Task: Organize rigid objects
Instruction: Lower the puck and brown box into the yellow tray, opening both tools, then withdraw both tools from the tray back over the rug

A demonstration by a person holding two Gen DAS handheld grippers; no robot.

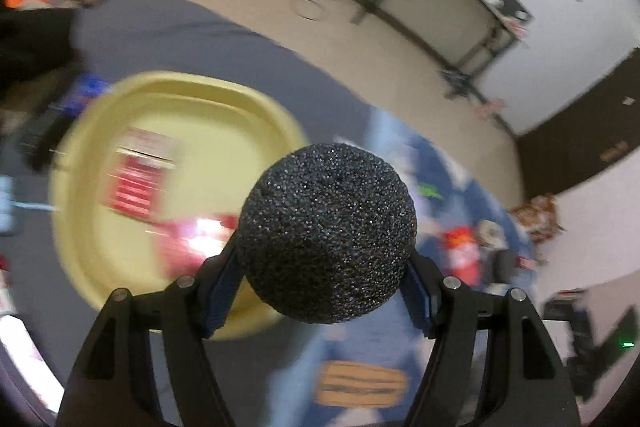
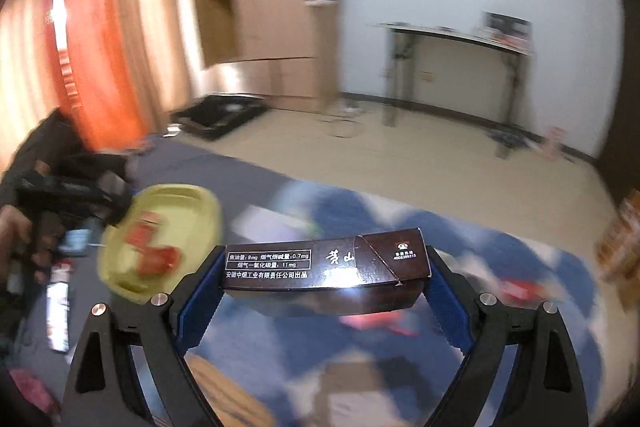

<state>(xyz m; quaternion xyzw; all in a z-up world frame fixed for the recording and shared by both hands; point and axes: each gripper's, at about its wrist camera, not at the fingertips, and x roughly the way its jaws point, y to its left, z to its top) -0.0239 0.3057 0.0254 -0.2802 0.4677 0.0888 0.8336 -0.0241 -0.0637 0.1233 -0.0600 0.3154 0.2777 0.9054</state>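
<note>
Left tool (image 1: 326, 269) is clenching a black foam ball (image 1: 327, 233) between its blue-padded fingers (image 1: 222, 297), holding it in the air beside the yellow tray (image 1: 100, 227). Tray is sitting on grey-blue fabric and carrying blurred red packets (image 1: 134, 183). Right tool (image 2: 326, 281) is gripping a dark cigarette box (image 2: 326, 269) by its two ends, box lying level above a blue patterned cloth (image 2: 520, 255), yellow tray well off to its left. Both views are showing heavy motion blur.
</note>
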